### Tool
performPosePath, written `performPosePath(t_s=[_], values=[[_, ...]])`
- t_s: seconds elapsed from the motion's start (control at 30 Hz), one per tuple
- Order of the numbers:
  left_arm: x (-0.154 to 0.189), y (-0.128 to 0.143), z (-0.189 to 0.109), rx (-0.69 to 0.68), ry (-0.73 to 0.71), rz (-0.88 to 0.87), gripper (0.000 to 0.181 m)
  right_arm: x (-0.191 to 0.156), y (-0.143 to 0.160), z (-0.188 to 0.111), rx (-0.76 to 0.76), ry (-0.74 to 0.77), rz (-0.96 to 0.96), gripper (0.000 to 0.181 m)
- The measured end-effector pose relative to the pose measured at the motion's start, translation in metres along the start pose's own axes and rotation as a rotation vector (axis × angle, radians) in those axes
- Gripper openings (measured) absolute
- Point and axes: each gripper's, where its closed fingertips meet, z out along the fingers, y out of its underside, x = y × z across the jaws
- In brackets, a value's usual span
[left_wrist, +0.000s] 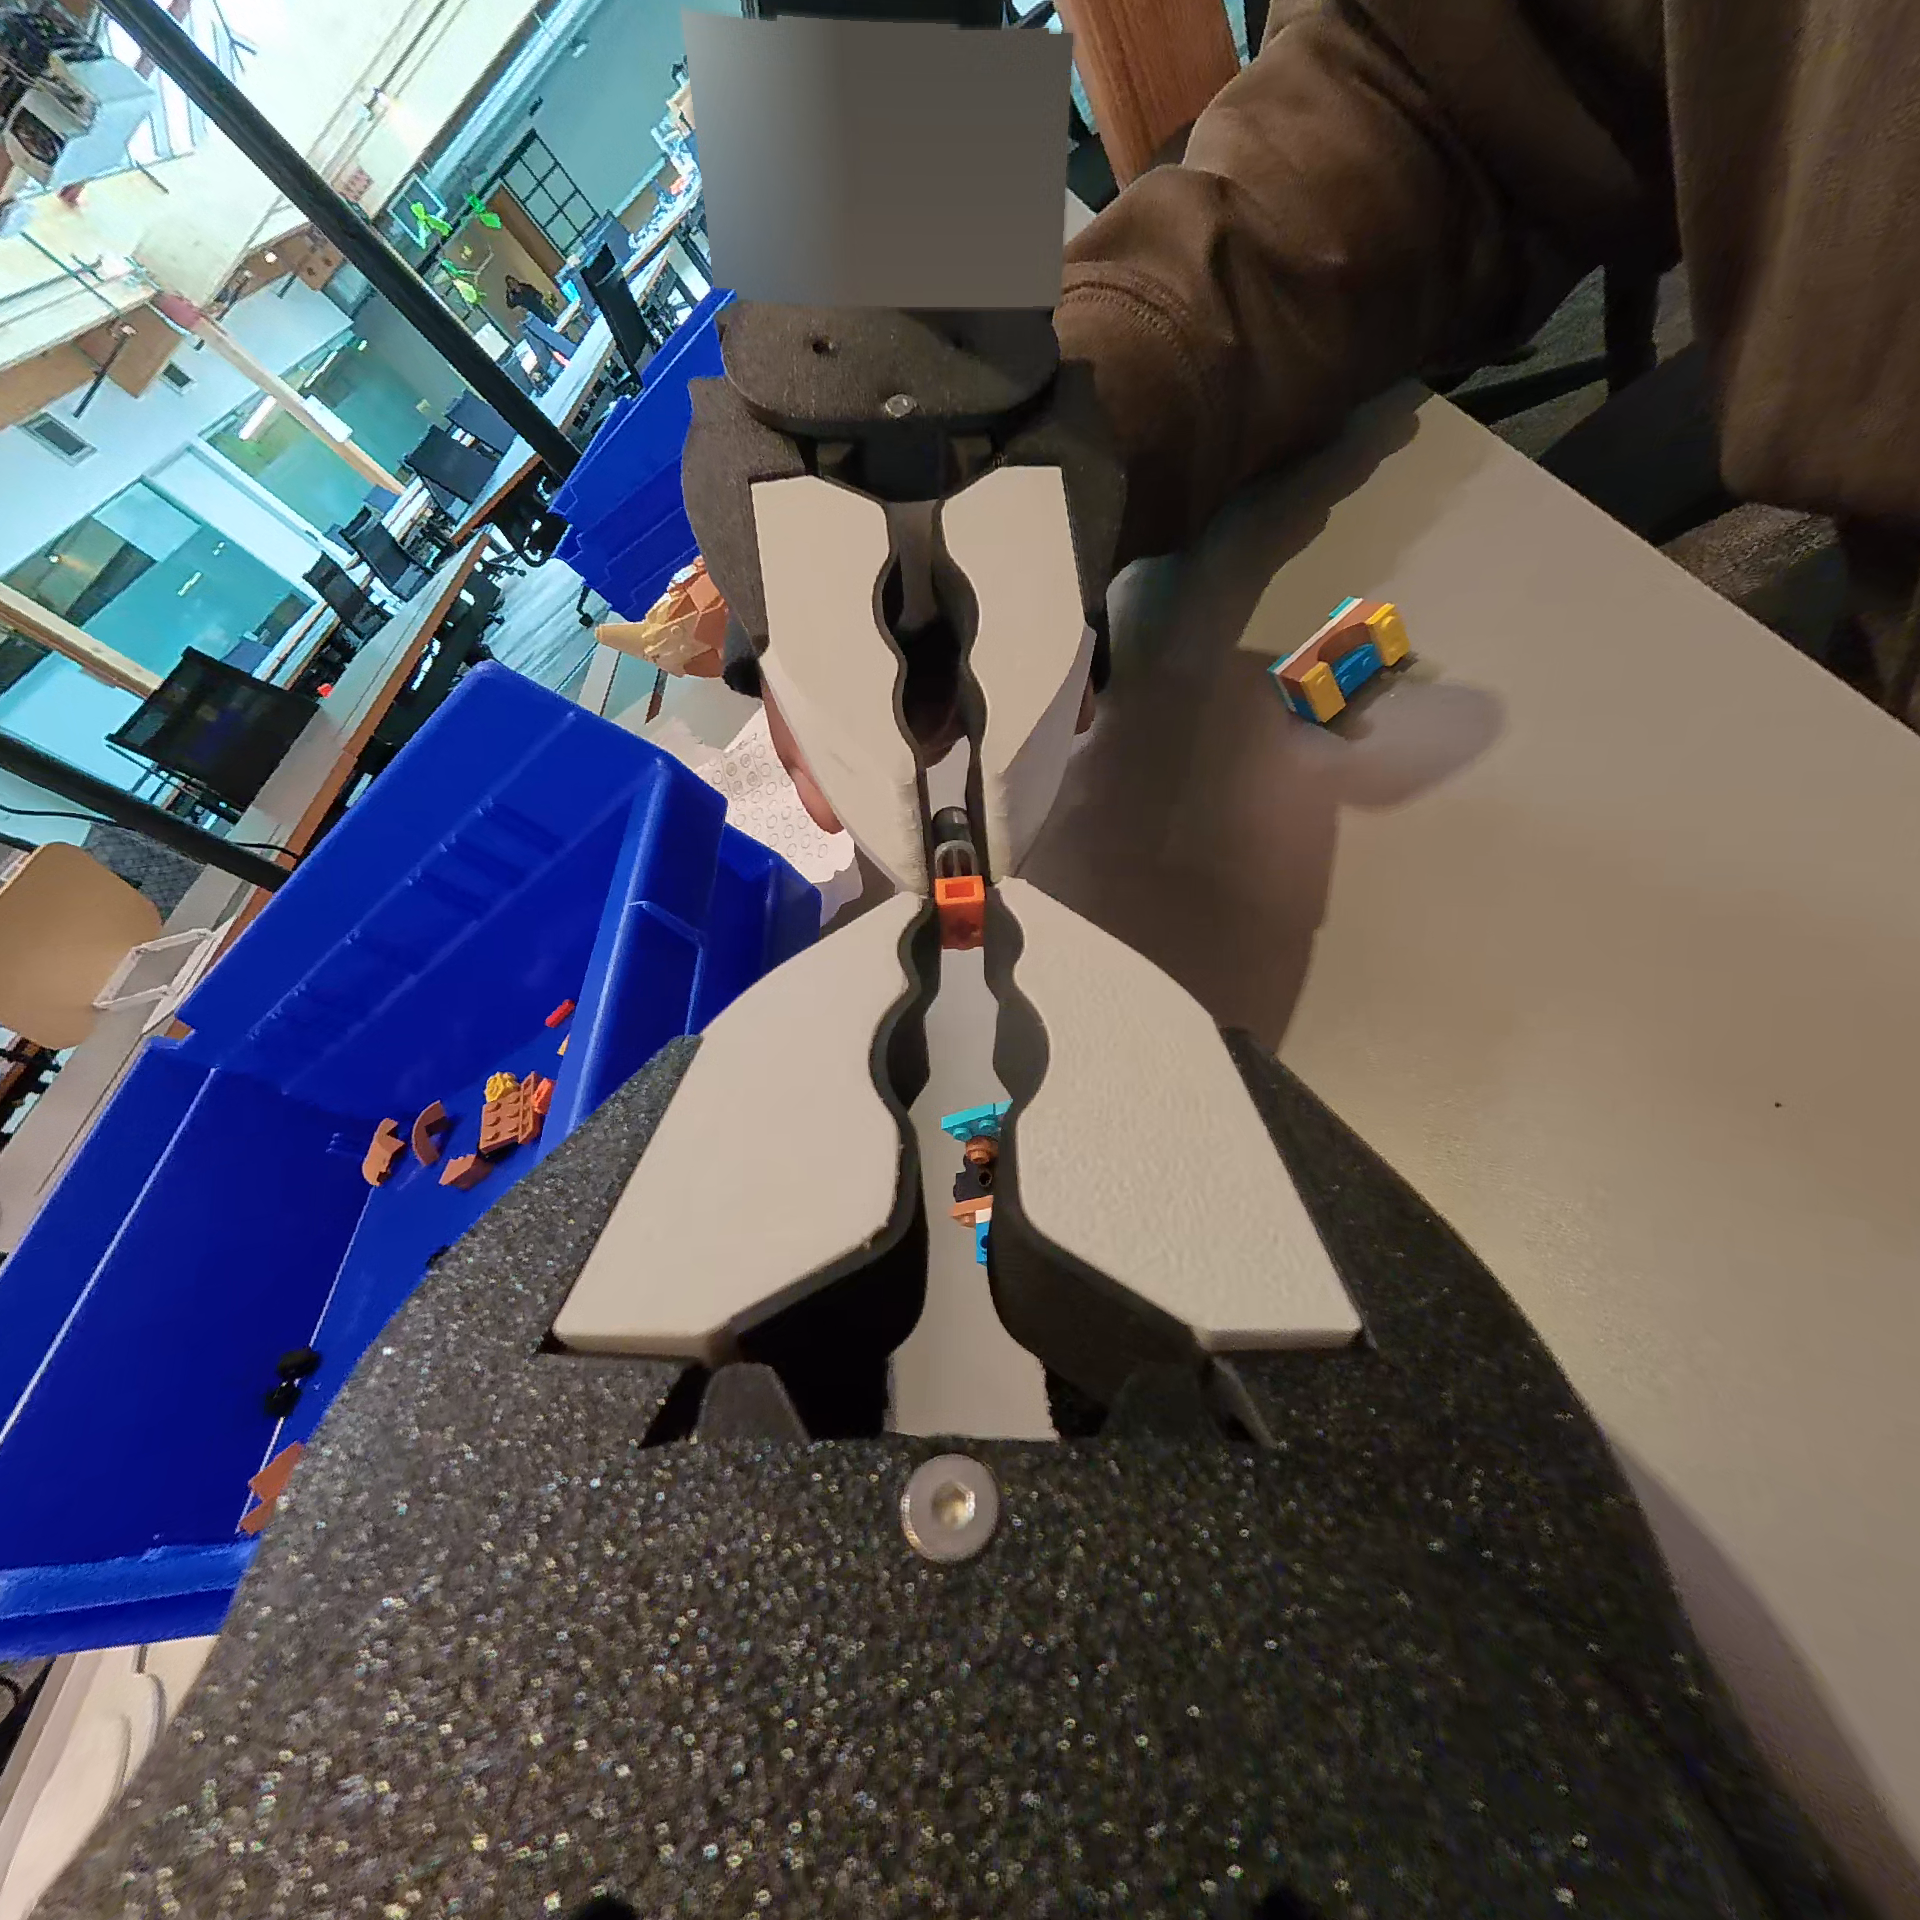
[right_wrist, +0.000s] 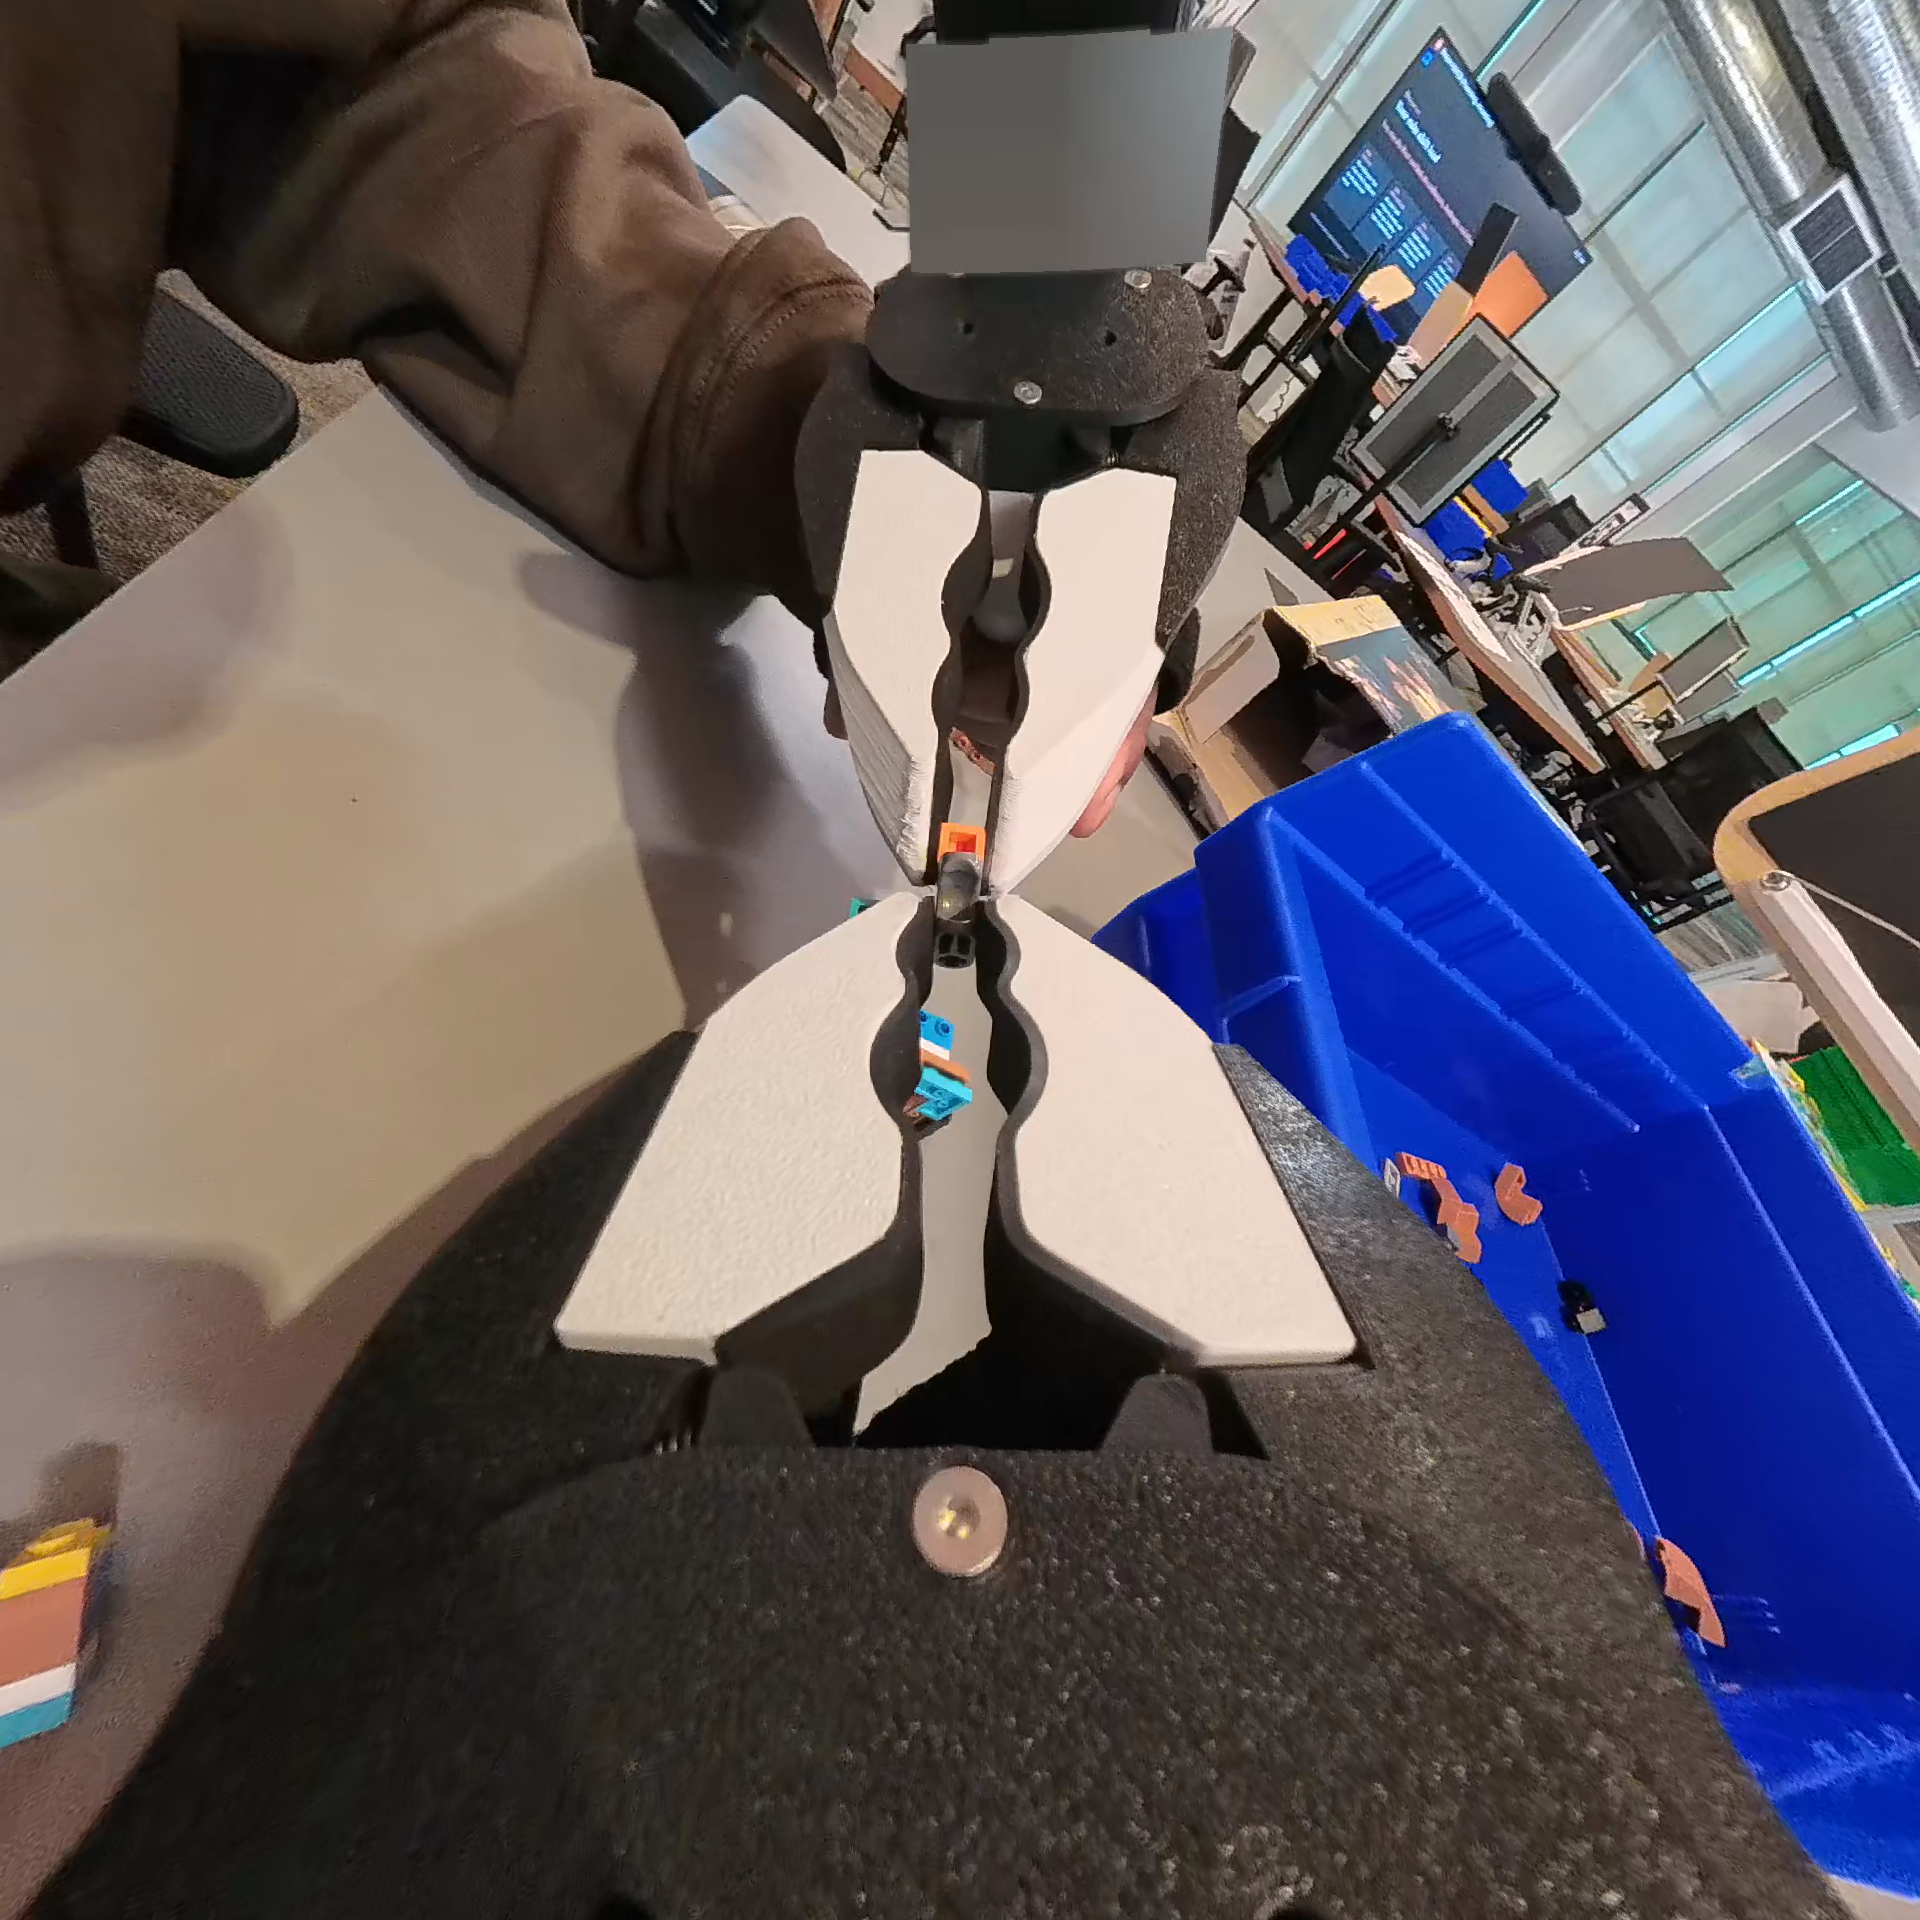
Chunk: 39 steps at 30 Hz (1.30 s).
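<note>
My two grippers meet tip to tip above the grey table (left_wrist: 1558, 1039). My left gripper (left_wrist: 956, 916) is shut on a small orange brick (left_wrist: 958, 906). My right gripper (right_wrist: 954, 920) is shut on a small dark grey and black piece (right_wrist: 953, 930). The two pieces touch end to end. The right gripper (left_wrist: 954, 857) shows at the top of the left wrist view, held by a hand in a brown sleeve (left_wrist: 1299, 312). The left gripper (right_wrist: 961, 854) with the orange brick (right_wrist: 961, 840) shows likewise in the right wrist view. A small teal, brown and black build (left_wrist: 977, 1164) lies on the table below the fingers.
Blue bins (left_wrist: 436, 935) with loose brown bricks (left_wrist: 499, 1122) stand beside the table; they also show in the right wrist view (right_wrist: 1455, 987). A small yellow, blue and brown build (left_wrist: 1340, 660) lies on the table. A cardboard box (right_wrist: 1299, 665) stands behind the bins. The tips of both grippers are at nearly the same place.
</note>
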Motion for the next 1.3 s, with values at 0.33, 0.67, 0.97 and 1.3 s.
performPosePath(t_s=[0.33, 0.67, 0.97, 1.3], values=[[0.000, -0.002, -0.004, 0.014, 0.008, 0.010, 0.008, 0.000, -0.002, -0.001, 0.006, -0.009, 0.014, 0.008], [-0.033, -0.008, -0.041, 0.132, -0.091, -0.110, 0.008, -0.008, 0.023, -0.008, -0.074, -0.105, 0.063, 0.008], [-0.013, 0.001, -0.024, 0.083, 0.017, -0.118, 0.008, -0.014, 0.032, -0.002, -0.073, -0.128, 0.094, 0.007], [-0.013, -0.013, -0.027, 0.251, 0.062, -0.240, 0.008, -0.039, 0.066, 0.011, -0.269, -0.226, 0.071, 0.015]])
